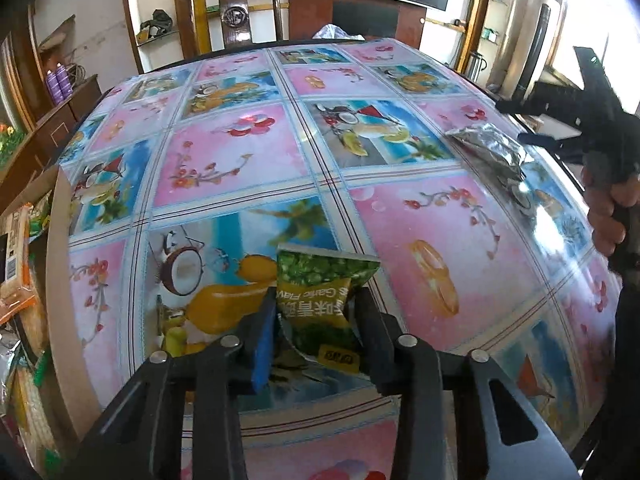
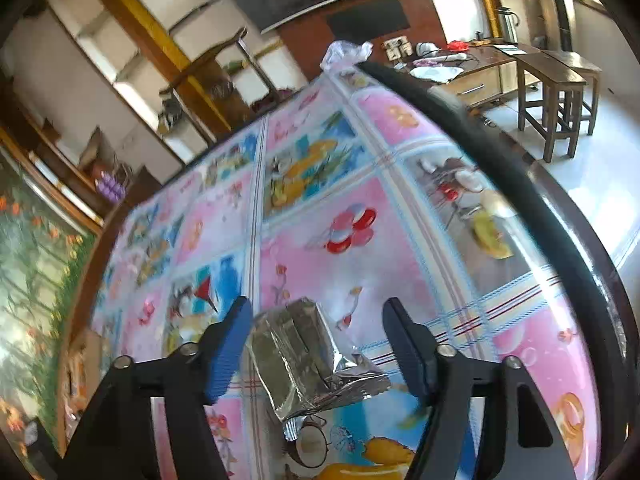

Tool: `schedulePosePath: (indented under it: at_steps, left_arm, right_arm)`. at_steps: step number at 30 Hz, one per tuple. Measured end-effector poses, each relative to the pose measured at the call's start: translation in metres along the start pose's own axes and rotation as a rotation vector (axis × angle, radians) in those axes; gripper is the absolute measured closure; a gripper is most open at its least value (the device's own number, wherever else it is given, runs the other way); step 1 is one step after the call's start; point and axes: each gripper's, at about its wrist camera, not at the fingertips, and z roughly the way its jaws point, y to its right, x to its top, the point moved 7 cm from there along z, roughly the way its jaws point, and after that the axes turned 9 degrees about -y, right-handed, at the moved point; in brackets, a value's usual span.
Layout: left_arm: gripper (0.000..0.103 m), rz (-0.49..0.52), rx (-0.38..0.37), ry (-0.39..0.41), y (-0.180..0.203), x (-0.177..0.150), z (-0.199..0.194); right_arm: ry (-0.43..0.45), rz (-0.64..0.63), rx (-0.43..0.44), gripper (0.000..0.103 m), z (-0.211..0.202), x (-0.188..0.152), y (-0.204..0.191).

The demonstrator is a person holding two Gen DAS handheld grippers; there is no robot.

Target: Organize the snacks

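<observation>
A green garlic-flavour pea packet sits near the front edge of the flower-patterned table. My left gripper is shut on it, and the packet is pinched and crumpled between the pads. A silver foil packet lies on the table between the fingers of my right gripper. That gripper is open, its pads clear of the foil on both sides. In the left wrist view the same foil packet lies at the table's right edge, with the right gripper and a hand just beyond it.
A cardboard box holding several snack packs stands off the table's left edge. A wooden chair stands behind the far edge beside a clear plastic bag. Wooden stools stand on the floor to the right.
</observation>
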Motion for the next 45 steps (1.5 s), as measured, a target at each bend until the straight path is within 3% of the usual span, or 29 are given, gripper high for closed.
schedulePosePath:
  at_steps: [6,10,12,13,15,20,27,32,45]
  left_arm:
    - [0.072,-0.039,-0.019,0.02,-0.01,0.007,0.001]
    - [0.072,-0.065,-0.045,0.043,-0.013,0.011,0.002]
    - [0.073,-0.078,-0.05,0.05,-0.016,0.012,0.002]
    - [0.073,-0.086,-0.052,0.055,-0.018,0.012,0.002]
    - [0.073,-0.1,-0.056,0.063,-0.021,0.014,0.002]
    - [0.073,-0.128,-0.051,0.088,-0.028,0.016,0.0]
    - [0.072,-0.139,0.027,0.176,-0.037,0.02,-0.016]
    - [0.072,-0.149,0.084,0.209,-0.045,0.022,-0.022]
    - [0.072,-0.141,0.131,0.218,-0.048,0.02,-0.024]
  right_arm:
    - [-0.055,-0.192,-0.106,0.027,0.027,-0.014,-0.031]
    - [-0.066,-0.355,-0.26,0.026,0.041,-0.028,-0.048]
    - [-0.061,-0.382,-0.299,0.026,0.044,-0.03,-0.049]
    - [-0.056,-0.38,-0.301,0.031,0.043,-0.03,-0.049]
    - [-0.055,-0.366,-0.29,0.04,0.04,-0.029,-0.05]
    - [-0.028,-0.372,-0.222,0.04,0.035,-0.034,-0.067]
    - [0.031,-0.472,-0.049,0.04,0.027,-0.063,-0.132]
    - [0.031,-0.548,-0.059,0.039,0.035,-0.083,-0.155]
    - [0.02,-0.562,-0.035,0.039,0.036,-0.09,-0.159]
